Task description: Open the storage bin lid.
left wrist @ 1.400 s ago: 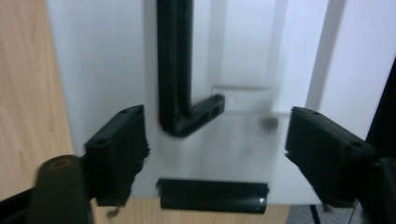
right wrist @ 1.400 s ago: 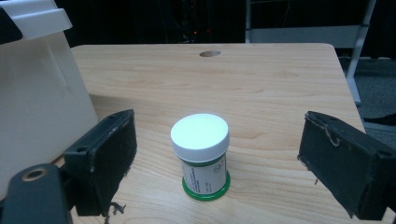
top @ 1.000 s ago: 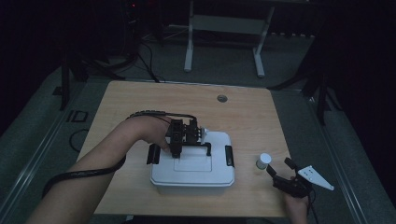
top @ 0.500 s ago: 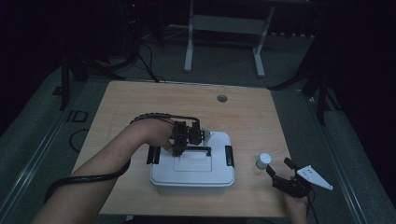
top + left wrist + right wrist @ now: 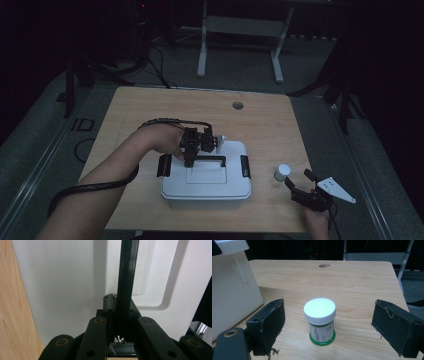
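The left claw (image 5: 200,146) is shut on the black handle (image 5: 206,159) of the white box (image 5: 205,182). In the left claw view the handle (image 5: 127,277) runs straight up between the two jaws, which pinch it tight. A moment ago this claw sat a little more to the left, over the lid. Now it has slid a bit to the right and grips the bar. So I think the lid is about to be lifted, or the box carried.

The right claw (image 5: 297,186) waits near the right edge of the worktop (image 5: 270,120), jaws wide apart. It has not moved. The small jar (image 5: 320,321) with a white cap and green base stands between its jaws but touches neither. In the high view the jar (image 5: 282,173) sits just right of the box.

The room is dark, so the far floor is hard to make out. The side clips (image 5: 245,166) look down, but I cannot tell if they are locked. The jar's label is too small to read.
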Demonstrator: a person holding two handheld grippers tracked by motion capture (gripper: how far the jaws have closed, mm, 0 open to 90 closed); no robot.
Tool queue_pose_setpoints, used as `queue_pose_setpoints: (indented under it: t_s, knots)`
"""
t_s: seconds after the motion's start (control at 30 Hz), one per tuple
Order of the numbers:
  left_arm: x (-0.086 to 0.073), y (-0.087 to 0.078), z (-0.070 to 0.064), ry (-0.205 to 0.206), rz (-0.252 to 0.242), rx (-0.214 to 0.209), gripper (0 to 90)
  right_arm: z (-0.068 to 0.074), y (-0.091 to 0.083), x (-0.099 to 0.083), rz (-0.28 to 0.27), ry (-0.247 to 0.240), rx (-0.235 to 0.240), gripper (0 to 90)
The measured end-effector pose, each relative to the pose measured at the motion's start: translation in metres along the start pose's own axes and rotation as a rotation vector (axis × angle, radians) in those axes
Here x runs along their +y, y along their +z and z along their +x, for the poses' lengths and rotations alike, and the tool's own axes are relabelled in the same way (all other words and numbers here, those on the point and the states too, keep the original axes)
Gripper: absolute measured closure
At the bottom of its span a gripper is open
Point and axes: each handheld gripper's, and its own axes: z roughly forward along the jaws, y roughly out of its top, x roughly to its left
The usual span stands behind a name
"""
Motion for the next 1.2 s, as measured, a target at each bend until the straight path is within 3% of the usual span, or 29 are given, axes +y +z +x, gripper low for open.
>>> queue_pose_setpoints:
  t_s: [0.13,0.37,0.7,1.17,1.2]
  knots:
    - [-0.001,-0.002,0.000,-0.003,0.000,-0.016,83.9,0.000,0.000,0.000,0.001,0.002,-0.001,11.0]
    - [-0.005,-0.013,0.000,-0.007,-0.016,-0.008,83.9,0.000,0.000,0.000,0.003,0.001,-0.003,11.0]
    - [-0.017,-0.046,0.001,-0.033,-0.044,0.043,83.8,0.000,0.001,0.000,0.005,-0.004,-0.006,11.0]
    - [-0.061,-0.062,0.005,-0.121,-0.048,0.051,83.8,0.001,0.001,0.000,0.010,-0.002,-0.004,11.0]
    - [-0.071,-0.063,0.005,-0.142,-0.055,0.054,83.8,0.001,0.001,0.000,0.013,0.001,-0.003,11.0]
